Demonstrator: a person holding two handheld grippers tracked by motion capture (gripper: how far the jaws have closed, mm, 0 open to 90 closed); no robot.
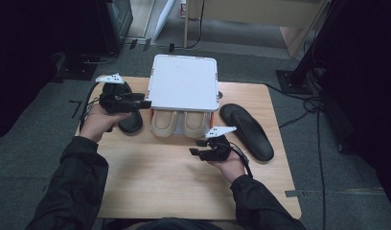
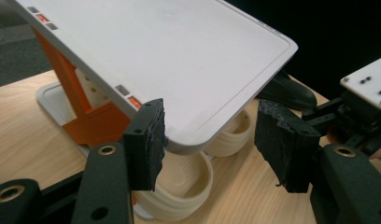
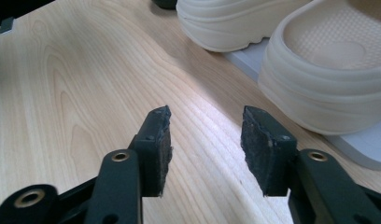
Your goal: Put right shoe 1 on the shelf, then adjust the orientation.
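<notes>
From the high view, a person seated at a wooden surface (image 1: pixel 160 177) holds two grippers: the left gripper (image 1: pixel 144 103) hangs just beside the near left corner of a white shoe rack (image 1: pixel 184 81), its jaws parted with nothing between them, and the right gripper (image 1: pixel 195 147) hovers over bare wood just short of two cream clogs (image 1: pixel 179 123) tucked side by side under the rack's top shelf, their toes hidden beneath it. Two black slippers lie apart: one black slipper (image 1: pixel 247 130) in full view beyond the right gripper, the other black slipper (image 1: pixel 131 122) largely covered by the left hand (image 1: pixel 98 122). In the left gripper view, the spread jaws frame the corner of the white shelf (image 2: pixel 179 60), which stands on an orange bracket (image 2: pixel 86 123); the cream heels (image 2: pixel 184 186) curve below, cut off by the shelf, and the right gripper (image 2: pixel 361 107) shows farther off at the edge. In the right gripper view, the jaws stand open over empty wood (image 3: pixel 86 84), with both cream clogs (image 3: pixel 328 70) ahead and to one side, resting on the rack's pale base (image 3: pixel 361 144), each cropped by the frame.
</notes>
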